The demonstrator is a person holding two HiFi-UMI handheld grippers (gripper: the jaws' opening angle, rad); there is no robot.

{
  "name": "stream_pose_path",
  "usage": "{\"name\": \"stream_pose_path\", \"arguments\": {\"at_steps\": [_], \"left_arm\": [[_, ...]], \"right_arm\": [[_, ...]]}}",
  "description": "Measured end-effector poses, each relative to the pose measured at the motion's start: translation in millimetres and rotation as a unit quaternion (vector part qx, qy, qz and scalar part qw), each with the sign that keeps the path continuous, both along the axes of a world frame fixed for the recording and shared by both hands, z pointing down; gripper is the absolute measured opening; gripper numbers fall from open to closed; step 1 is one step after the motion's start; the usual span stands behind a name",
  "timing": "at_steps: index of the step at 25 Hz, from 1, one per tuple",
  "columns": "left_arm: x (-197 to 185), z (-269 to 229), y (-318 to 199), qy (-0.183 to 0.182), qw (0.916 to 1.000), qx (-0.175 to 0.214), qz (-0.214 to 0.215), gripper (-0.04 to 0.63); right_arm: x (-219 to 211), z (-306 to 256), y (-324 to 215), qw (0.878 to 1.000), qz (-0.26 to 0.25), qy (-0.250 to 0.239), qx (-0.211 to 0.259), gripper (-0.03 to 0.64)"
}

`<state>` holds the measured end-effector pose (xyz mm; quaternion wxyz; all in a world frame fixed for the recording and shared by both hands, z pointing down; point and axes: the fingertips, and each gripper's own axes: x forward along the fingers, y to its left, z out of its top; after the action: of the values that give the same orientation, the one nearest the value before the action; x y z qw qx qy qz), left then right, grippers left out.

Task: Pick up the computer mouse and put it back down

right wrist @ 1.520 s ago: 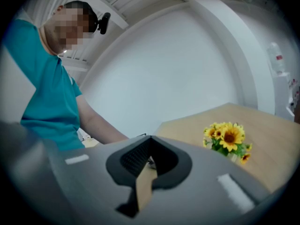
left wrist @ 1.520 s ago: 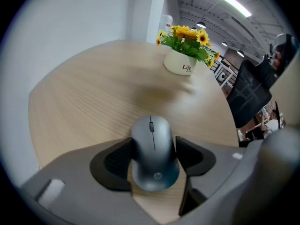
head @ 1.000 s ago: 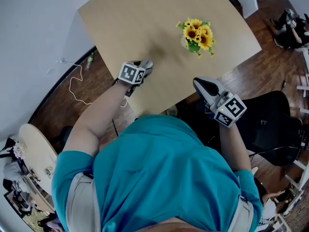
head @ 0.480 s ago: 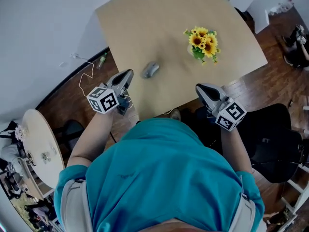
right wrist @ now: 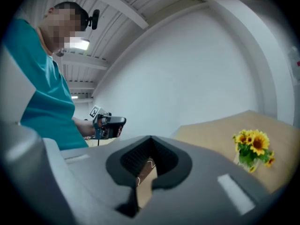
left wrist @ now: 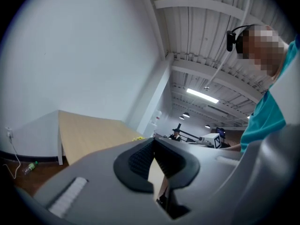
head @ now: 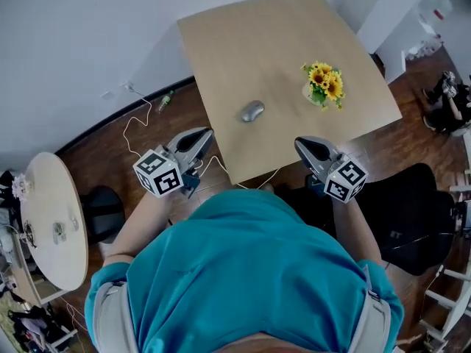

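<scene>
Mouse (head: 252, 111) resting on table (head: 221, 43) nr its front edge, nothing touching it, L gripper (head: 200, 134) jaws clenched together, empty, held off table's corner, R gripper (head: 303, 144) also closed on nothing, both apart from mouse, sunflowers (head: 326, 83) farther right.

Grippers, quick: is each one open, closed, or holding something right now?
Left gripper: closed, holding nothing.
Right gripper: closed, holding nothing.
</scene>
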<state>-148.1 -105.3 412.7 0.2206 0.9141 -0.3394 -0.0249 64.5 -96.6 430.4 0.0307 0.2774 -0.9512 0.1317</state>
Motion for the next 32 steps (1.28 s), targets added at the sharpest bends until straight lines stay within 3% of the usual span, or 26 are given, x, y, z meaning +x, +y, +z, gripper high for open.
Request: {"name": "stream_pose_path", "arguments": {"at_steps": [8,15,20,28,32], "left_arm": [[-83.5,-19.7,86.0,0.001,0.9985,0.036,0.042,0.005],[-76.6,-31.3,144.9,0.014,0.9981,0.043,0.041,0.005],[-45.5,-42.0,182.7,0.007,0.9980,0.053,0.034,0.005],[67.7,-47.0,277.6,0.002,0.9985,0.046,0.028,0.005],[97.5,-44.3,318.2,-0.014,0.9985,0.048,0.025,0.005]], "right_arm": [[-77.8,-26.0,72.4,1.000,0.013,0.023,0.008,0.003],[-69.8,-57.6,135.9,0.999,0.013,0.016,0.046,0.003],[-40.6,-61.5,178.8,0.998,0.001,0.010,0.065,0.003],[39.2,-40.8,279.1,0.997,-0.043,0.007,0.070,0.003],[58.3,-24.9,311.1,0.997,-0.060,-0.005,0.051,0.003]]}}
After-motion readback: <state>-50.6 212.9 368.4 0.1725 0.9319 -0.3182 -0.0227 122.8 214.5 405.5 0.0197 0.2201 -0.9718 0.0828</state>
